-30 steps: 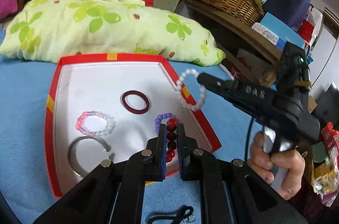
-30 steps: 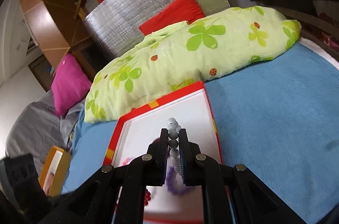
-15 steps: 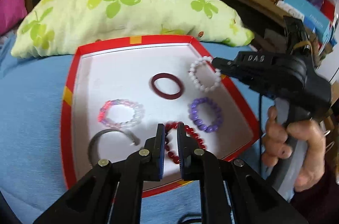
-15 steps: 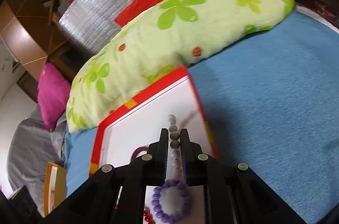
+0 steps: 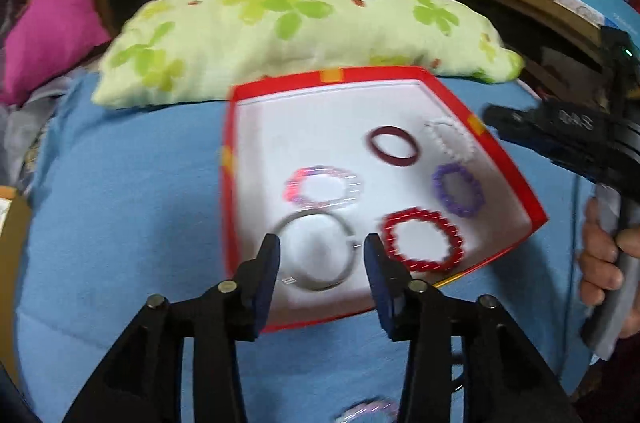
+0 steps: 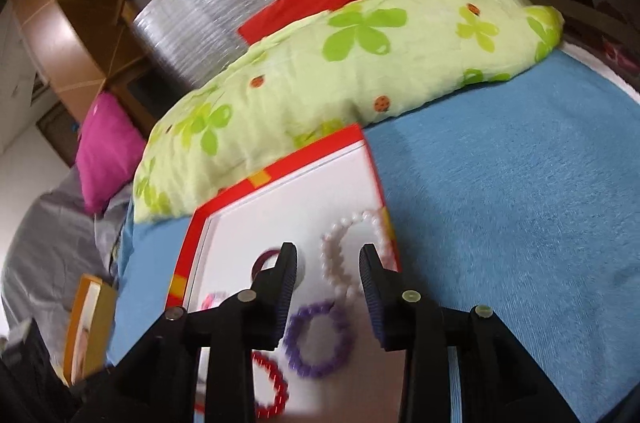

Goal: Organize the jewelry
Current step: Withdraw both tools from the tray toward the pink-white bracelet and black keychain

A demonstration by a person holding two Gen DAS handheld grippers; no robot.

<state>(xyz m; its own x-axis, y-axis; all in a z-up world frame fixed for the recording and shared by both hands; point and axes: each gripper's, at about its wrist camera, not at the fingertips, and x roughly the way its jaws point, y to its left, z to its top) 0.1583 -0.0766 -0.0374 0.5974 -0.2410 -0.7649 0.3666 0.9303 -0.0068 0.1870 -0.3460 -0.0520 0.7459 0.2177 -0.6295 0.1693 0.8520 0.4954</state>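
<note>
The red bracelet (image 5: 422, 240) now lies flat in the box (image 5: 280, 83) near its front right corner, and the white bracelet (image 5: 450, 139) lies by the right edge toward the back. Half a second ago each was pinched edge-on in a gripper; both have since been let go. The left gripper (image 5: 320, 253) has just been opening and stands moderately wide with nothing gripped; the silver bangle (image 5: 316, 251) merely shows through the gap on the box floor. The right gripper (image 6: 328, 263) has also just been opening, its pads clear of the white bracelet (image 6: 352, 247), which rests between and beyond them. Purple (image 5: 458, 189), maroon (image 5: 394, 146) and pink-white (image 5: 322, 187) bracelets share the floor, all apart. The box sits on the blue blanket (image 5: 120, 203) before a green pillow (image 5: 304, 31). One more beaded bracelet (image 5: 364, 411) lies on the blanket outside the front edge, so it likely goes in next.
</note>
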